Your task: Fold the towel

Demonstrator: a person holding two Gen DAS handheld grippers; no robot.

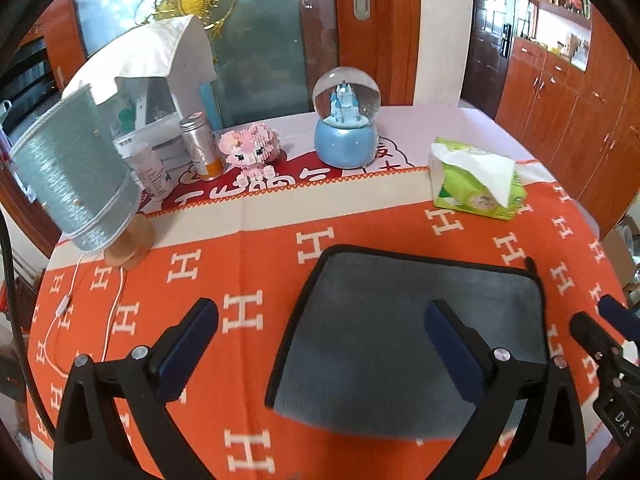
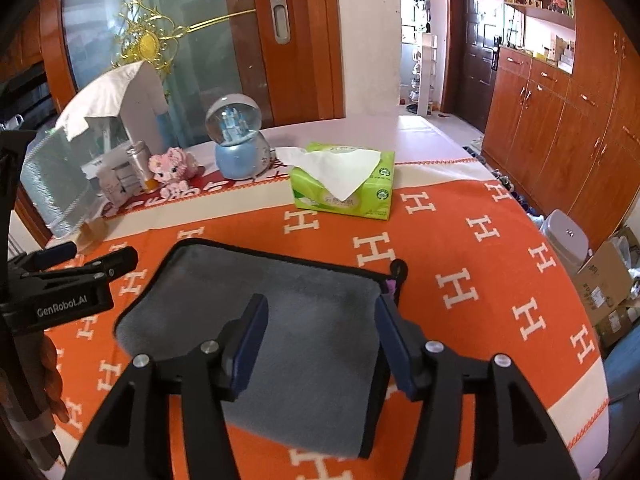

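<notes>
On the orange H-patterned cloth [image 1: 256,248] covering the surface, lying flat and folded into a rectangle: grey towel [image 1: 400,340] with black piping, nearer the front edge than anything else. Hovering over its left part, left gripper [image 1: 320,320], fingers [image 1: 188,344] spread wide and holding nothing, left one over bare cloth, right one over the grey pile. Showing in the right wrist view as a black tool [image 2: 68,280] at the left edge, apart from the towel's left border. Hanging above the towel's right half, right gripper [image 2: 322,328], fingers [image 2: 250,348] spread apart, gripping nothing, right one close to the right edge where a small black hanging loop [image 2: 398,270] is sticking out at the far corner. Whether either finger is touching the fabric, not being clear from these views.

Standing well behind the towel: green tissue pack [image 2: 344,184] with a white sheet pulled out, resting at the cloth's far border. Sitting further left, just beside each other: blue snow globe [image 1: 346,120] with a castle inside, pink block-built toy [image 1: 250,148], silver can [image 1: 200,144]. Leaning at the far left: small table lamp [image 1: 76,172] with a pale teal shade on a wooden base, white cord [image 1: 116,304] trailing across the cloth.
</notes>
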